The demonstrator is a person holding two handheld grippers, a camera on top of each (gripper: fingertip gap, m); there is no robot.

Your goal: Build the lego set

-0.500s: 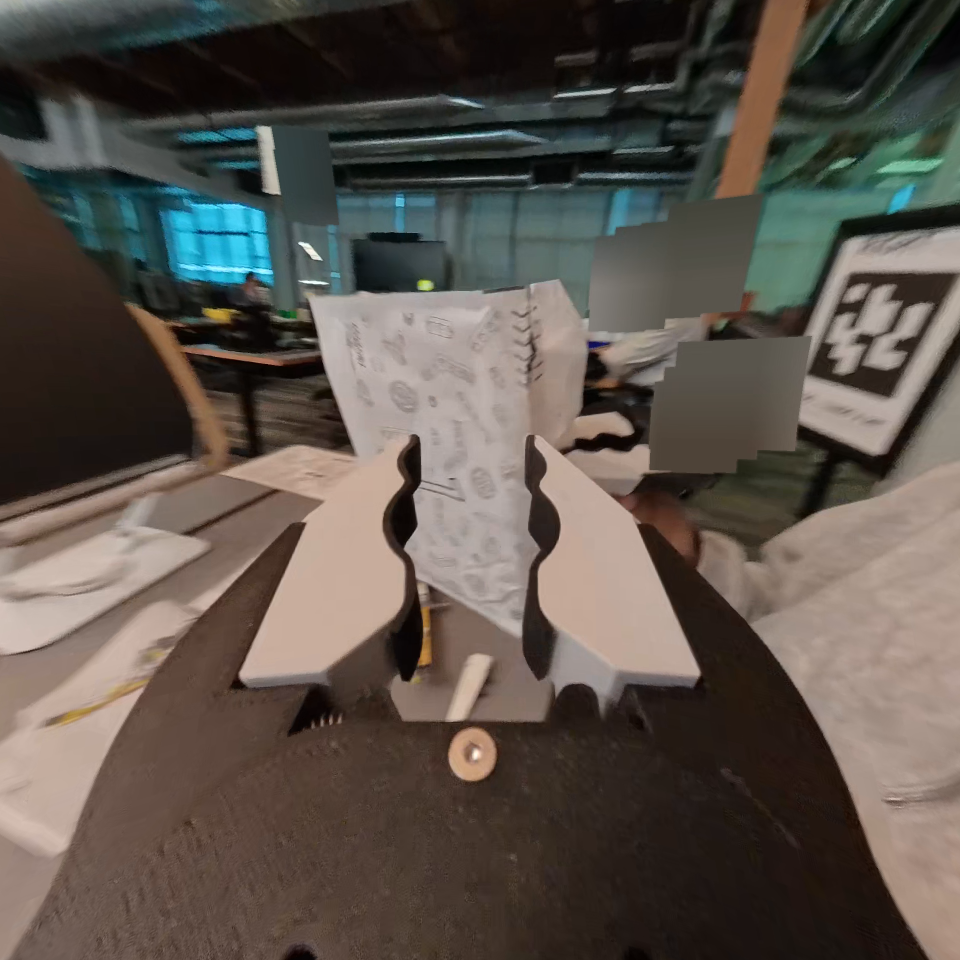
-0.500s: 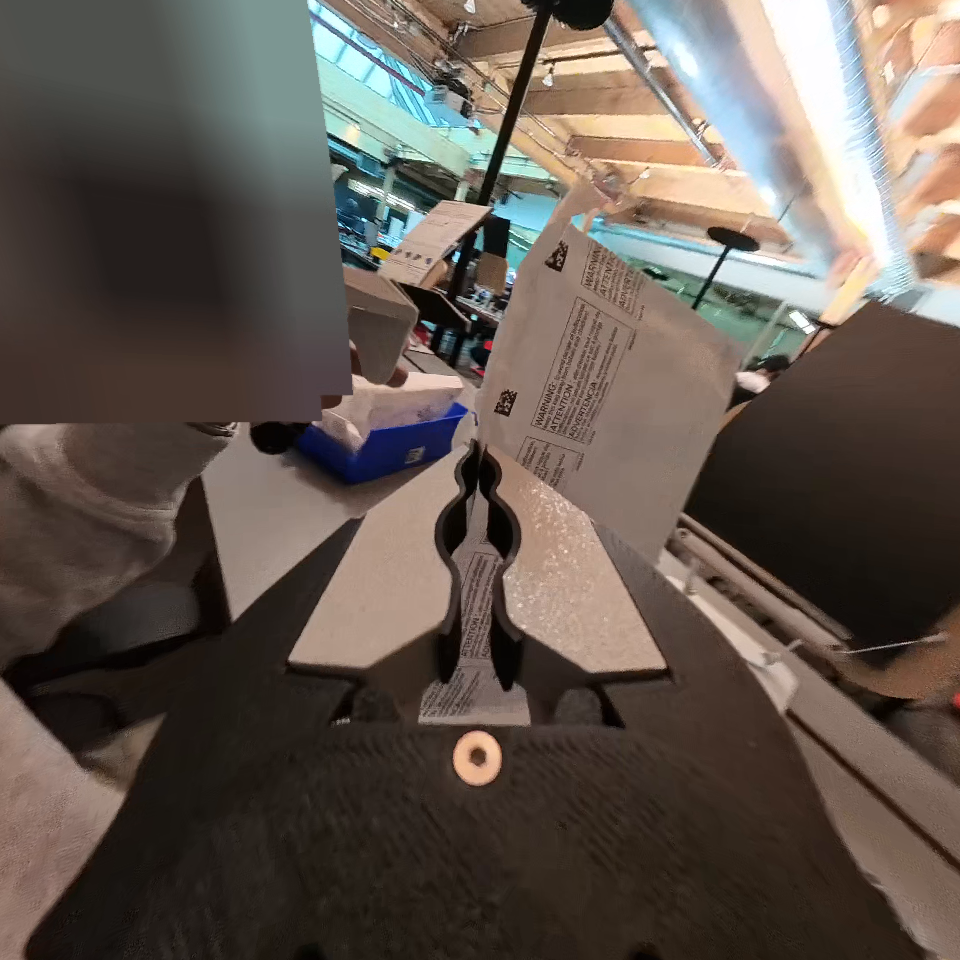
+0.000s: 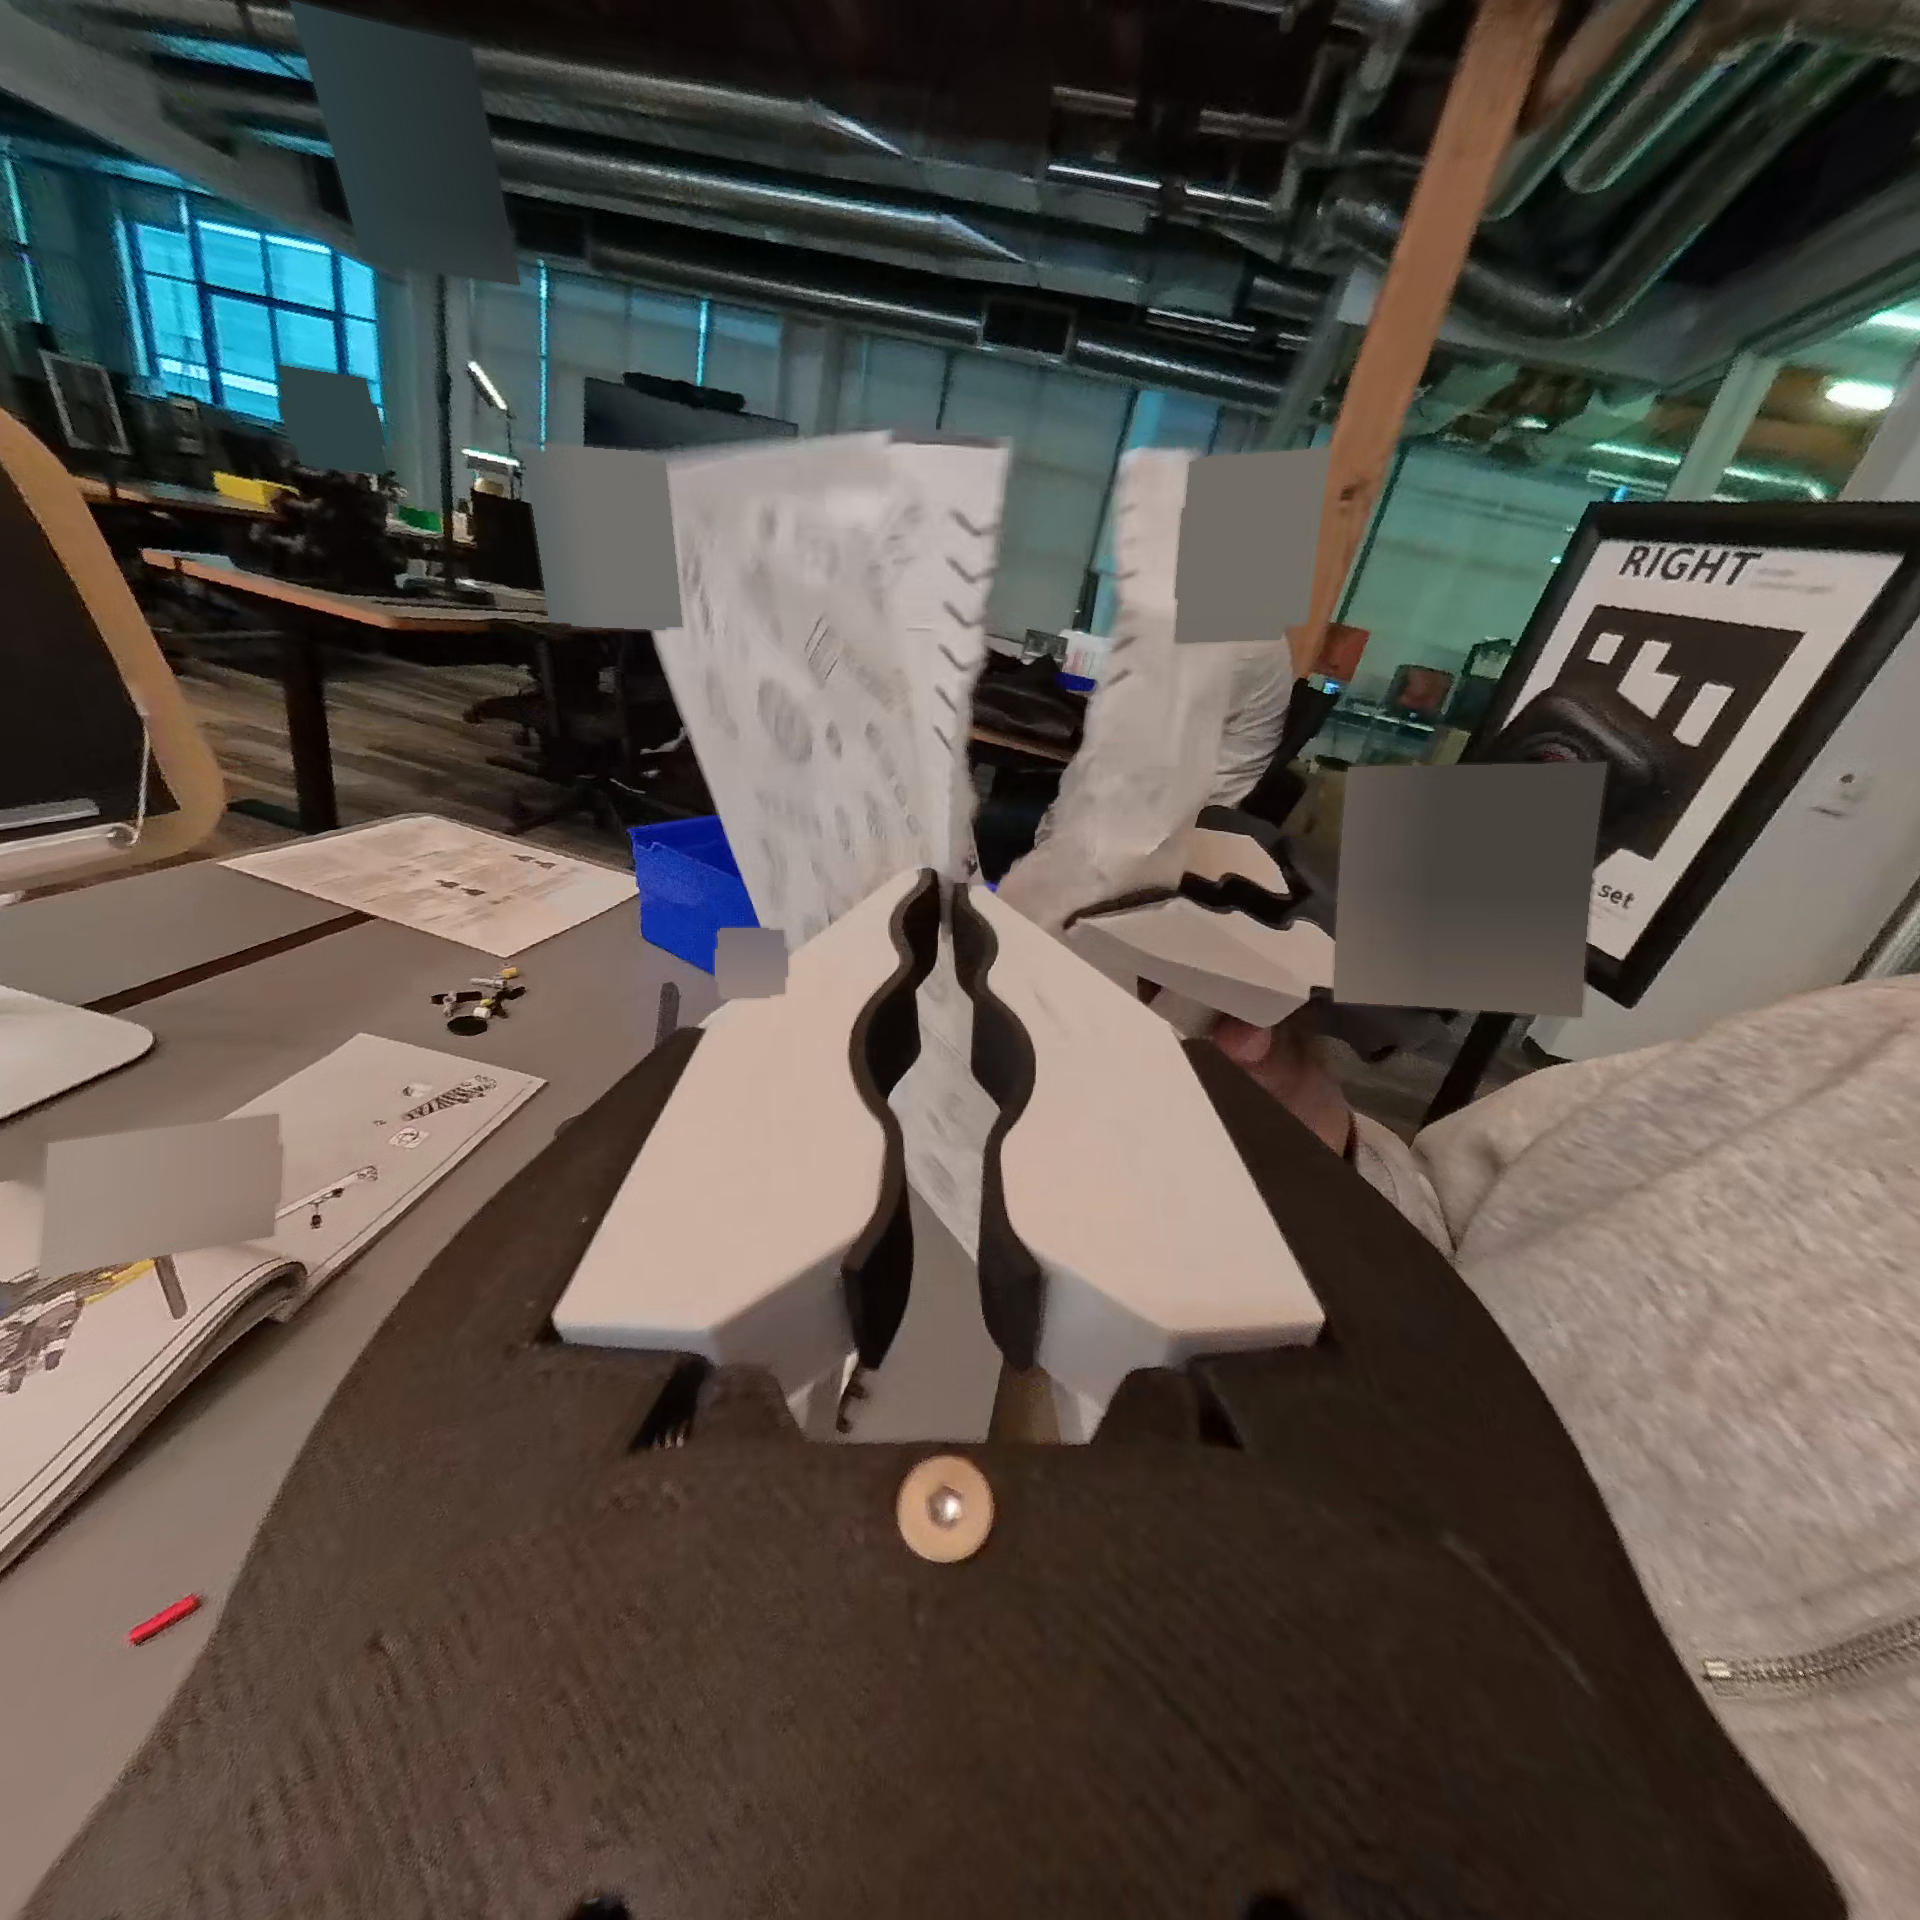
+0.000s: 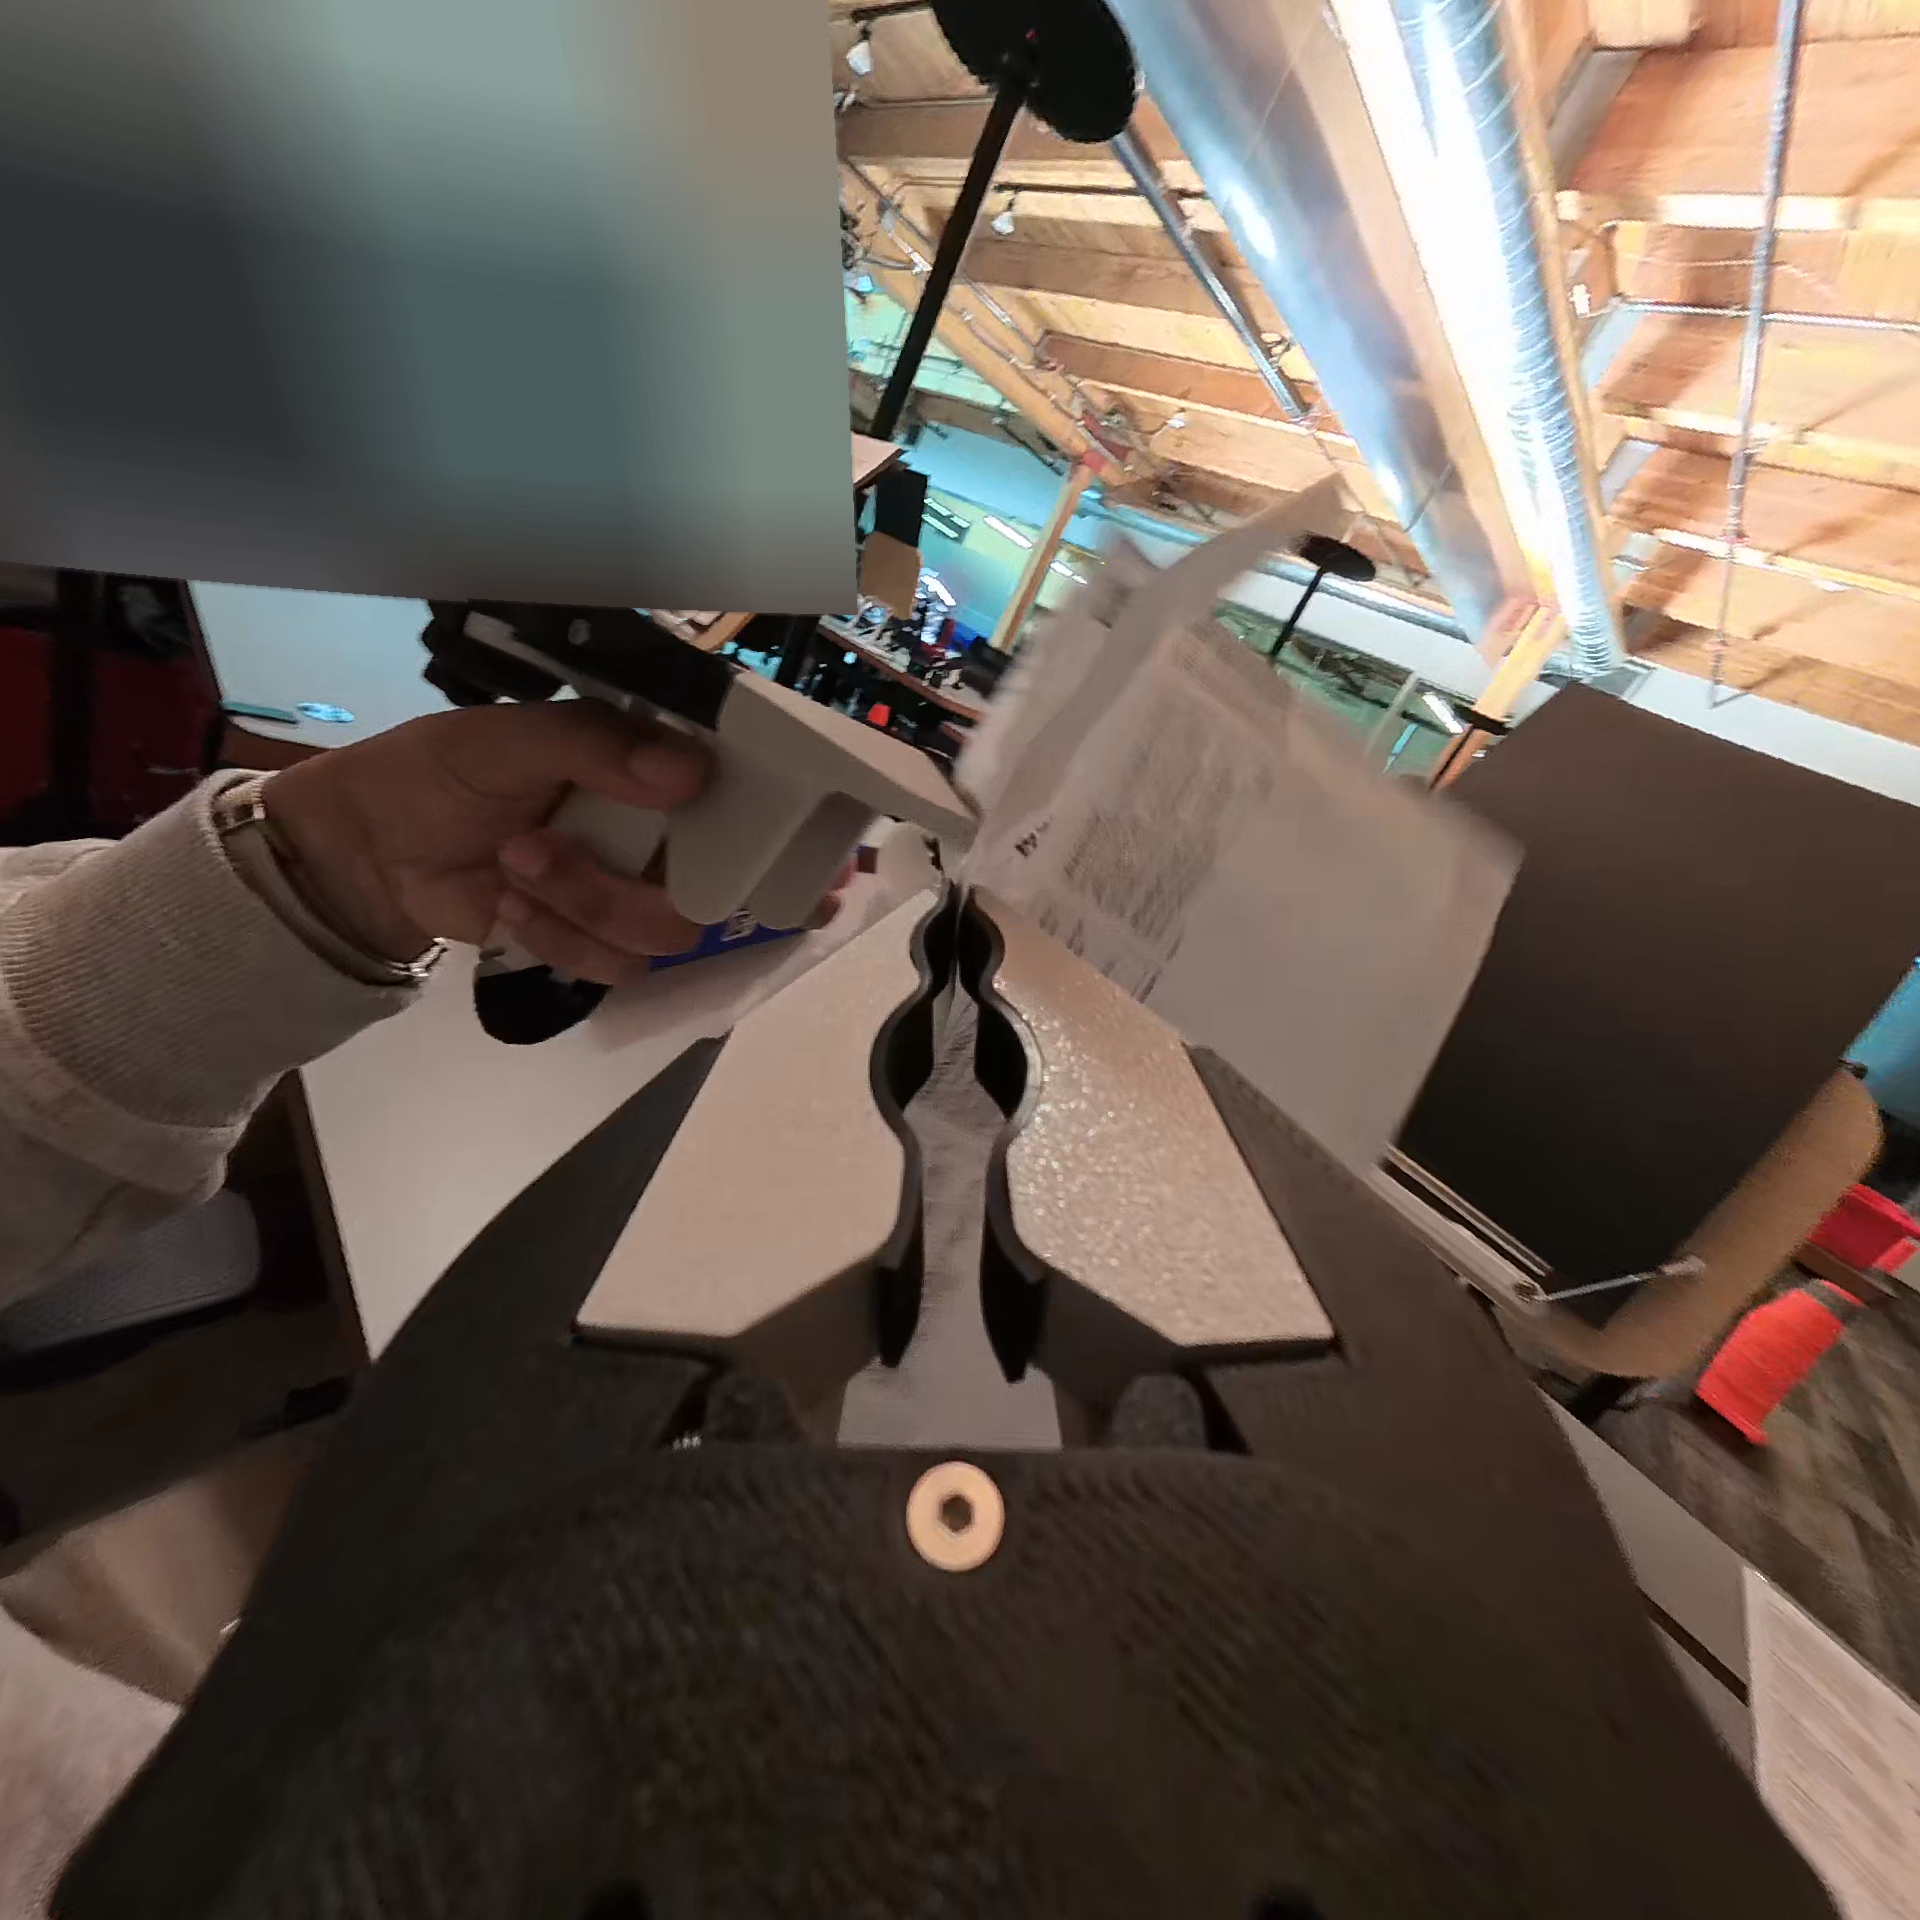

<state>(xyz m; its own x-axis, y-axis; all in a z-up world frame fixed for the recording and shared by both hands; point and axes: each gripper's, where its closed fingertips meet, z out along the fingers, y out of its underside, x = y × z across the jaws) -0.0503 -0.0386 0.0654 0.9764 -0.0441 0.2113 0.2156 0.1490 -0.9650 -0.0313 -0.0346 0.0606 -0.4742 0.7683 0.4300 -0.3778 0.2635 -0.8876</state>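
Torn apart now, paper bag (image 3: 831, 665) halves sit clamped in both closed jaws; only left view shows booklet (image 3: 208, 1278).

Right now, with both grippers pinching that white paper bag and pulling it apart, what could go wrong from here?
1. The paper bag is split down the middle and held high above the table; any pieces inside could spill and scatter.
2. The left gripper and right gripper pinch only at the fingers' ends, so a half may slip free.
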